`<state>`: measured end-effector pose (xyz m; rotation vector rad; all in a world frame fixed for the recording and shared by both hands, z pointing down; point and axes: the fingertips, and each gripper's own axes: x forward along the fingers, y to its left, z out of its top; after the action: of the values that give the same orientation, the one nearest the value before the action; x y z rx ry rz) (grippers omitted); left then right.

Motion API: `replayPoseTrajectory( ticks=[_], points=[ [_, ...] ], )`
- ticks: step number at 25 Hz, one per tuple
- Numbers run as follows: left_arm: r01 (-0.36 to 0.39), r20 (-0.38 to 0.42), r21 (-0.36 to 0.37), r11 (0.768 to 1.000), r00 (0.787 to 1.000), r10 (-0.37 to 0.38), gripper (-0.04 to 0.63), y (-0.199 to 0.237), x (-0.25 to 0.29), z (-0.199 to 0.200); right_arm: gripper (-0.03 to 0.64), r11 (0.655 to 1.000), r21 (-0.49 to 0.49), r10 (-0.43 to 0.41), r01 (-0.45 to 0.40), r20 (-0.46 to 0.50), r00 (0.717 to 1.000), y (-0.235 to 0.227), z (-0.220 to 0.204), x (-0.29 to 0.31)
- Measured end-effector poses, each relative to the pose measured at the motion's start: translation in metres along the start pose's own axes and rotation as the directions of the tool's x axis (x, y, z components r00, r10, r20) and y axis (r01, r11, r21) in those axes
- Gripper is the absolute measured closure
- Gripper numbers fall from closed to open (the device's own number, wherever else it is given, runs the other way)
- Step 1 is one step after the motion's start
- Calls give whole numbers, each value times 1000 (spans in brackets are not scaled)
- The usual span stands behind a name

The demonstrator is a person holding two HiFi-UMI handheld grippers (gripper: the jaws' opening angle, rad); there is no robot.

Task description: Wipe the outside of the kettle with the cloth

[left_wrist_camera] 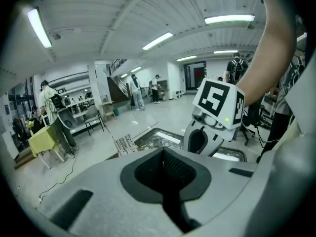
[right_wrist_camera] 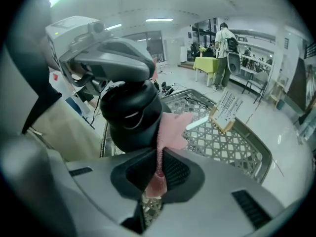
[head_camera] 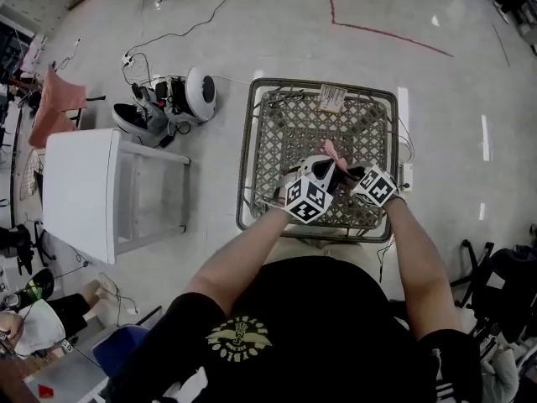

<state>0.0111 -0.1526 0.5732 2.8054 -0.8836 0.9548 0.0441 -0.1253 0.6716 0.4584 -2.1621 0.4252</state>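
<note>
Over the wire-mesh desk [right_wrist_camera: 232, 149], the right tongs [right_wrist_camera: 157, 174] are pinched narrow on a pink cloth [right_wrist_camera: 174, 130] that lies against the side of the black kettle [right_wrist_camera: 129, 117] (grey on top), while the left tongs [left_wrist_camera: 163, 164] sit closed, nothing visible between them.

Lattice table [head_camera: 284, 134]; small wooden rack [head_camera: 331, 99], perhaps, at far edge.

Your left gripper [left_wrist_camera: 162, 154] and right gripper [right_wrist_camera: 159, 157] were side by side above the near part of the lattice table [head_camera: 245, 166]. The cloth [right_wrist_camera: 173, 130] sat between your right gripper's jaws, touching the kettle [right_wrist_camera: 131, 113] just to its left. A side table [head_camera: 80, 183] stood on the floor [head_camera: 436, 82], left of the lattice table.
</note>
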Motion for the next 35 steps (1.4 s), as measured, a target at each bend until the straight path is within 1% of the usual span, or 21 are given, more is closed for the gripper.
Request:
replayPoseTrajectory(
  ticks=[3,8,11,16,18,22,24,27,31,35],
  points=[
    [21,-4,4,1000,1000,-21,588,-1,2,-2,586,1000,18,-7,7,6,1000,17,-10,0],
    [46,-18,68,997,999,-45,588,-5,8,0,586,996,85,-18,14,50,999,44,-20,-2],
    [52,-23,68,996,998,-50,588,-4,9,-2,586,996,91,-17,11,72,997,66,-18,1],
    [78,-3,22,997,997,-78,588,0,11,-3,586,994,105,-1,-15,153,988,101,10,8],
    [78,-6,28,997,997,-78,588,-1,11,-3,586,995,101,3,-22,184,983,111,23,11],
    [84,-4,41,996,996,-84,588,-6,13,-2,586,998,60,8,-23,234,972,121,48,15],
    [91,-4,45,995,996,-91,588,-7,13,-1,586,999,48,10,-21,228,974,122,55,18],
    [98,-7,49,994,995,-98,588,-7,12,-1,586,999,43,19,-29,212,977,121,52,21],
    [101,-12,45,994,995,-100,588,-6,13,-2,586,998,42,31,-39,191,981,114,38,15],
    [88,-14,52,995,996,-87,588,-6,13,-1,586,998,27,46,-51,160,986,104,18,10]
  ],
)
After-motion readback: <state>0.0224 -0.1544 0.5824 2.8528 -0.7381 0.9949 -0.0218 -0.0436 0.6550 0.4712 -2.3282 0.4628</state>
